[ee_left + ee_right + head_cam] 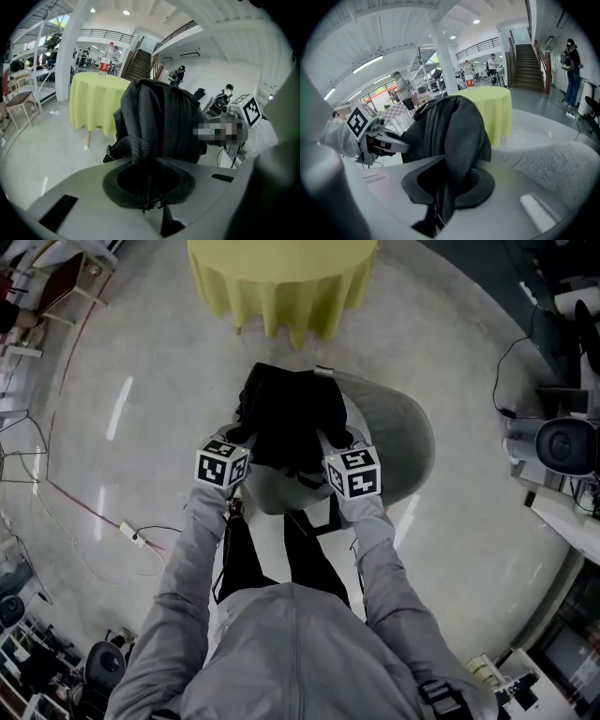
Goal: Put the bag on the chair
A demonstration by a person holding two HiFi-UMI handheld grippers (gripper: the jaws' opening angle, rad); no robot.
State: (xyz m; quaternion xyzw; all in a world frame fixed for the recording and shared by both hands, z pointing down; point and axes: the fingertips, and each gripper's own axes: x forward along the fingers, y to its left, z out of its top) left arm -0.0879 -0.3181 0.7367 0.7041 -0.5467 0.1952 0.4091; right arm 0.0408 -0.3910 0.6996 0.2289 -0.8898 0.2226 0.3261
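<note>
Two grippers hold one black bag [291, 418] between them: the left gripper [240, 430] has its jaws pinched narrow on a fold of the dark fabric at the bag's left side, and the right gripper [334, 439] is closed the same way on a strap at its right side. The bag hangs upright over the left part of the grey chair [403, 437]; whether its bottom already touches the seat I cannot tell. I think the danger comes at the release. The seat is rounded and the bag stands near its edge, so if both jaws open before the weight settles, it may tip forward or slide off to the floor [469, 540]. A strap could also stay hooked on a jaw. The floor is smooth, pale and shiny, with thin cables [94, 521] lying at the left. Beyond the chair stands a table with a yellow cloth [281, 277], and at the right are benches with equipment [562, 446].
</note>
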